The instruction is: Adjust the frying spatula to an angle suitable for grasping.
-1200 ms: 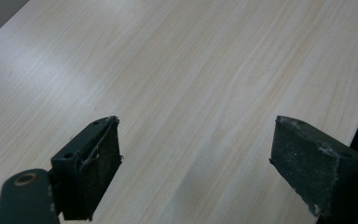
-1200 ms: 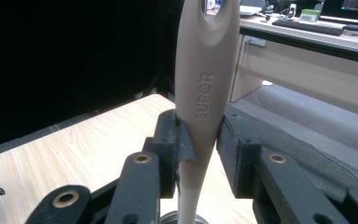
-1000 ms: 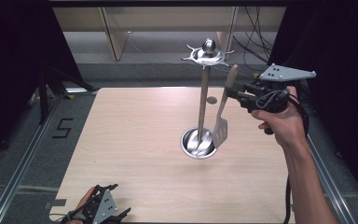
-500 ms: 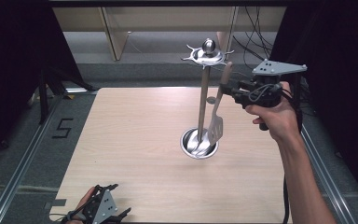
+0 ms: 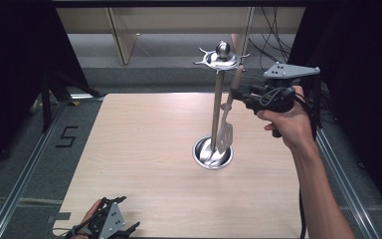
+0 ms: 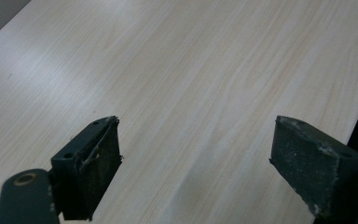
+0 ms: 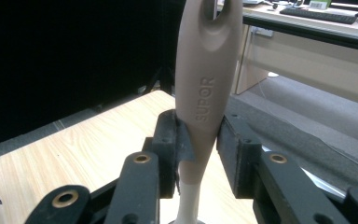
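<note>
At the lower left of the high view, the left gripper (image 5: 110, 225) rests low at the near edge of the table (image 5: 144, 149), and its own view shows its jaws standing wide apart over bare wood with nothing between them. Centre right in the high view stands the utensil stand (image 5: 216, 114), a metal pole rising from a round base dish (image 5: 212, 153) to a crown of hooks (image 5: 221, 58) at the top. Just right of the pole hangs the spatula (image 5: 227, 117), blade down above the dish, handle up beside the crown. The right gripper (image 5: 240, 93), at the upper right, is clamped on that handle; in its own view the spatula's beige handle (image 7: 205, 93) sits squeezed between both pads, its hanging hole at the top of the frame.

The step in hand looks like hanging the spatula. To do it well, keep the grip firm, raise the hole just above a hook tip, slide it over, then lower before releasing, avoiding a knock to the pole
</note>
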`<state>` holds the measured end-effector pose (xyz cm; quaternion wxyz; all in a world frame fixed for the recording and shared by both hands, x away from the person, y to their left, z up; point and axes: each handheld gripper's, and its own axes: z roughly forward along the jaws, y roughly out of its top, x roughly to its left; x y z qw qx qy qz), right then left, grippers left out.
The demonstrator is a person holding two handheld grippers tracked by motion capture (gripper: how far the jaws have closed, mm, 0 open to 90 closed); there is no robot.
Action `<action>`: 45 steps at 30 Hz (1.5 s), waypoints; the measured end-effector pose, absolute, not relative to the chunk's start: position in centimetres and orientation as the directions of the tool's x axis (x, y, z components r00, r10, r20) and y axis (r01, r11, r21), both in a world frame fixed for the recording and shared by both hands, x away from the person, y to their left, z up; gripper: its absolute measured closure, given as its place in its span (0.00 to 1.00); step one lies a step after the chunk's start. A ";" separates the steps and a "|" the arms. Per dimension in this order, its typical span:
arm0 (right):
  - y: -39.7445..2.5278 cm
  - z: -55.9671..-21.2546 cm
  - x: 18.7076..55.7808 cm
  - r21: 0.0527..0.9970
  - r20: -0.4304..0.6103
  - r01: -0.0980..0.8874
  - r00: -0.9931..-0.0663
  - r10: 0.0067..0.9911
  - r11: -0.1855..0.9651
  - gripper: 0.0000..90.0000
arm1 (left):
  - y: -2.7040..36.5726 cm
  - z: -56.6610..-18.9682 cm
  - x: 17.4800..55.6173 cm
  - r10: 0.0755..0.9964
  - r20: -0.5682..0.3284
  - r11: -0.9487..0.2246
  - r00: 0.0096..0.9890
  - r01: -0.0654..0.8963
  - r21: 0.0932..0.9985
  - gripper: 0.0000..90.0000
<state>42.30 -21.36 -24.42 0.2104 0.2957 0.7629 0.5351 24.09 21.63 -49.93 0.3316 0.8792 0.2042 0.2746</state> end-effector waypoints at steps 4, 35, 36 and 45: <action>-21.5 -24.6 42.2 0.944 0.012 0.231 -0.738 0.675 0.236 0.78 | 21.6 -50.0 24.0 0.548 0.334 -0.684 0.767 0.181 0.707 0.17; -25.9 -32.4 37.3 0.955 0.071 0.253 -0.700 0.711 0.154 0.56 | 21.5 -50.0 23.9 0.565 0.326 -0.671 0.757 0.192 0.717 0.17; -26.0 -32.7 37.3 0.948 0.071 0.269 -0.703 0.708 0.172 0.56 | 21.5 -50.0 24.0 0.562 0.330 -0.674 0.758 0.189 0.714 0.17; -26.5 -34.8 37.2 0.927 0.080 0.322 -0.673 0.736 0.194 0.51 | 21.6 -49.9 24.1 0.546 0.338 -0.691 0.767 0.184 0.699 0.17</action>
